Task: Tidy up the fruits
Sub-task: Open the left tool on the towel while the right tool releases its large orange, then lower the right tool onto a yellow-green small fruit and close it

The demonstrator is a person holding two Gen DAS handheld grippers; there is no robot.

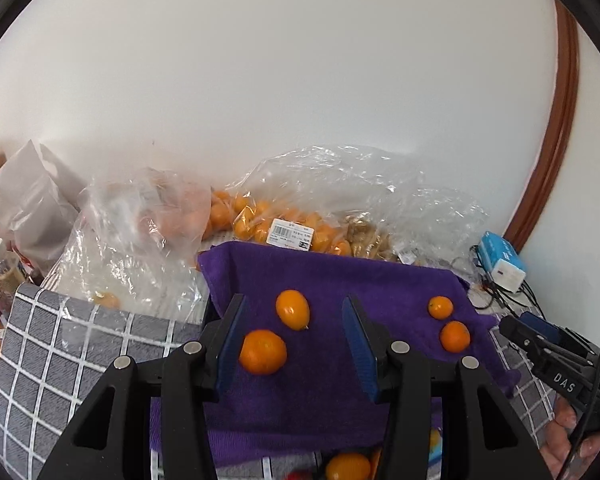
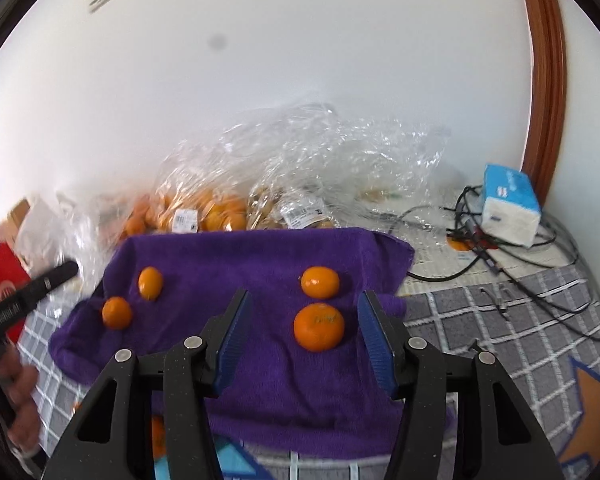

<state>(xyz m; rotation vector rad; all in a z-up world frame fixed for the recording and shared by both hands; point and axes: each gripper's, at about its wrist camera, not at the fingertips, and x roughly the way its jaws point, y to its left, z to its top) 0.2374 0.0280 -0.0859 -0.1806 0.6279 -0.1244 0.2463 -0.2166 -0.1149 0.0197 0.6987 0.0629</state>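
Both hand-held grippers — left (image 1: 296, 344) and right (image 2: 304, 340) — are hovering part-open and empty. The small round orange fruits (image 2: 319, 326) are lying loose on the soft purple towel (image 2: 260, 380) — a clumsy nudge risks rolling one off.

The left gripper (image 1: 296, 344) fills the bottom of its own view. Its two blue pads stand apart and hold nothing. The right gripper (image 2: 304, 336) looks the same in its view, open and empty. At the lower right of the left view, a hand (image 1: 568, 444) grips the right gripper's black handle. At the lower left of the right view, another hand (image 2: 20, 408) is blurry.
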